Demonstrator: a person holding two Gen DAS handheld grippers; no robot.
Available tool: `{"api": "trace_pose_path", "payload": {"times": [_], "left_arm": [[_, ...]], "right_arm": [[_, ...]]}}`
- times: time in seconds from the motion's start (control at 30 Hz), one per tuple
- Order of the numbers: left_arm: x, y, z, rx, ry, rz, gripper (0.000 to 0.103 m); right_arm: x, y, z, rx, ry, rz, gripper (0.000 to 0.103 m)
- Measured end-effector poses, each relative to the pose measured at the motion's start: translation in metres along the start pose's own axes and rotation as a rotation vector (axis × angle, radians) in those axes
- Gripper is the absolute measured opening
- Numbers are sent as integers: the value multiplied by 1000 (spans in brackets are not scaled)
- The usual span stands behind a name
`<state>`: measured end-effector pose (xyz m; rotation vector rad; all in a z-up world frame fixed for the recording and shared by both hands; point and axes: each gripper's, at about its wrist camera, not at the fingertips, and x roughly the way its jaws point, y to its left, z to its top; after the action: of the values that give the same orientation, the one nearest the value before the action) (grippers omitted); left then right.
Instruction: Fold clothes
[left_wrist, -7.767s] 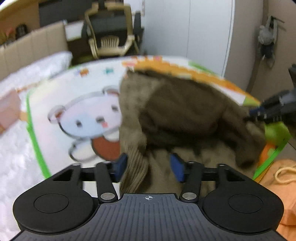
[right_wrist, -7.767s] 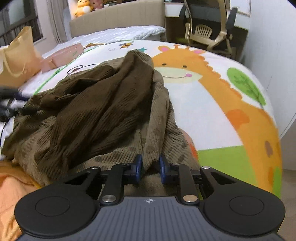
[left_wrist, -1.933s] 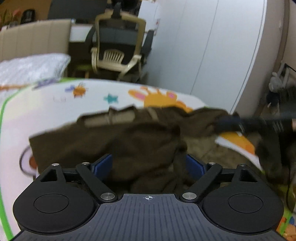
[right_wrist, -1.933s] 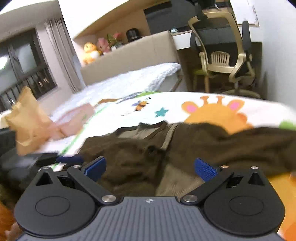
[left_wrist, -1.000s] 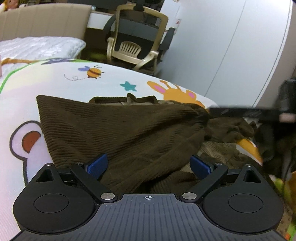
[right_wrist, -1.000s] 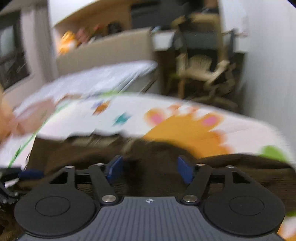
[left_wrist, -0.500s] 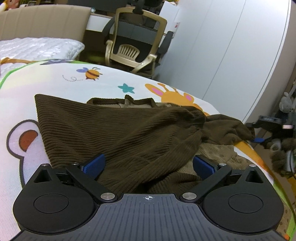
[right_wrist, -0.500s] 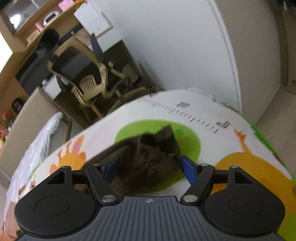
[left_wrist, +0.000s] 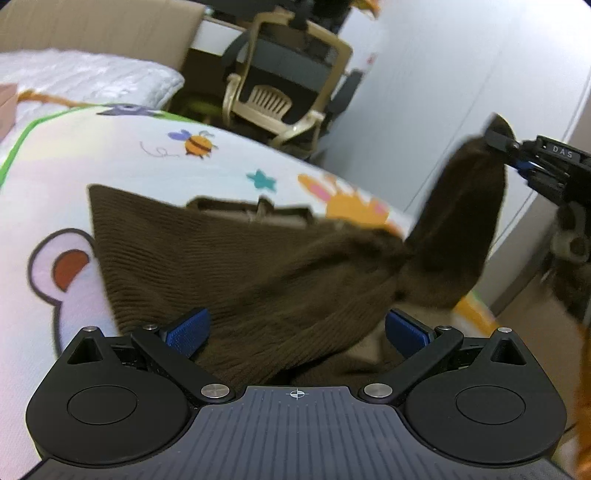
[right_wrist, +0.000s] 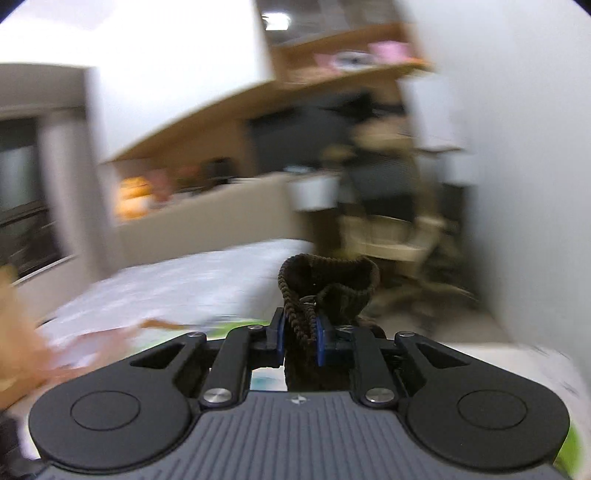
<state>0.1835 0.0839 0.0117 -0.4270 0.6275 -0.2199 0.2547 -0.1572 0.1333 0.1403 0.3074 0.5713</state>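
Bright cartoon bedding (left_wrist: 110, 155) with a bee, a star and a bear covers the bed, and a beige desk chair (left_wrist: 284, 92) stands beyond its far edge by the pale wardrobe doors. Across the print lies the brown ribbed sweater (left_wrist: 229, 266), its body roughly spread, collar toward the chair. The left gripper (left_wrist: 295, 328) hangs over the near hem with its 2 blue pads spread wide, cloth below them but nothing pinched. The right gripper (right_wrist: 300, 341) is closing on a sleeve cuff (right_wrist: 325, 280) — the knit is bunched between its pads — and from the left wrist view the sleeve rises off the bed in a taut diagonal. The step in hand looks like the sleeve fold. Next, that cuff probably needs carrying inward across the body and laying flat — the left gripper could pin the hem meanwhile.
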Motion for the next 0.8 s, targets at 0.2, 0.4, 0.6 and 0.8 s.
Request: {"api": "trace_pose_path", "payload": {"times": [0.2, 0.4, 0.6, 0.8], "left_arm": [[-59, 14, 10, -10, -95, -25, 103], [-65, 23, 6, -43, -60, -42, 103], [-12, 27, 15, -124, -2, 7, 103], [34, 27, 21, -108, 69, 132, 95]], "right_arm": [[63, 99, -43, -117, 271, 338, 28], [63, 90, -43, -53, 255, 376, 59], [30, 10, -33, 10, 160, 172, 72], [11, -50, -68, 67, 226, 15, 72]]}}
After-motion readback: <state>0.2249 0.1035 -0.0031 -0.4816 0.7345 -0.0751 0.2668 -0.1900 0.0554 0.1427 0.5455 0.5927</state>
